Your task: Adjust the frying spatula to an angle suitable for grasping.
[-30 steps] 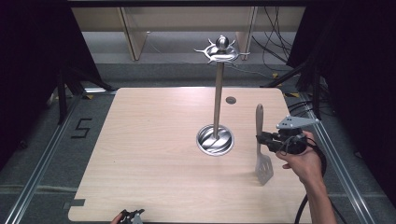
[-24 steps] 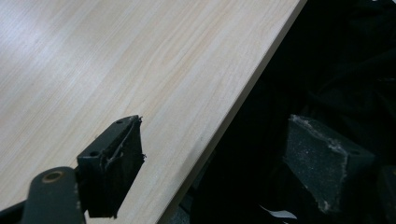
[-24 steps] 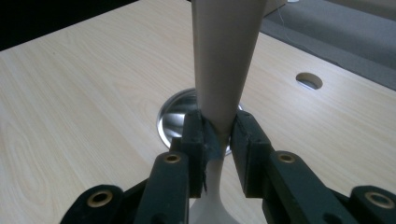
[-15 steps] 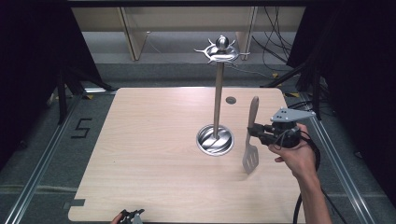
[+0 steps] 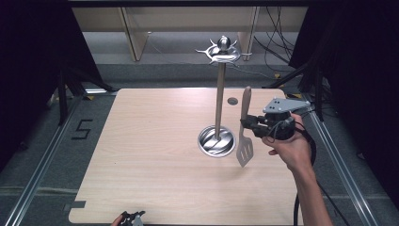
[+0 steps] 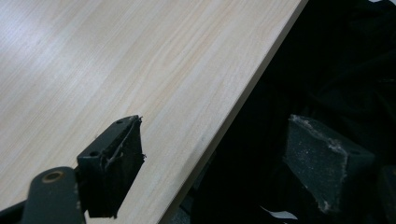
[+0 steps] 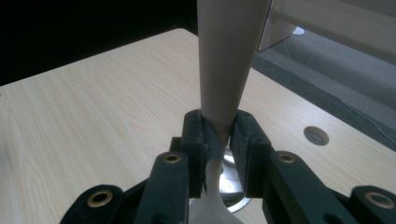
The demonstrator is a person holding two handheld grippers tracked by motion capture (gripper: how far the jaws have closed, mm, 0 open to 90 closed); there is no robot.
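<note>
Spatula (image 5: 244, 136) lifted off the desk (image 5: 141, 155) now, upright, moved in beside the stand (image 5: 218, 106) near the right edge (hanging up looks next). Right gripper (image 5: 246, 123) fingers clamped on its handle. Left gripper (image 6: 215, 172) fingers apart, at the near edge.

One spatula (image 5: 244, 129) — one utensil stand (image 5: 218, 94) — two grippers: right (image 5: 246, 123), left (image 5: 133, 219); one table (image 5: 150, 141).

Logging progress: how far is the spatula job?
Done: the spatula is picked up, upright, blade down, off the table. In hand: the right gripper clamps its neck beside the stand. Left: hanging it, probably on the top hooks. The left gripper waits open at the near edge.
</note>
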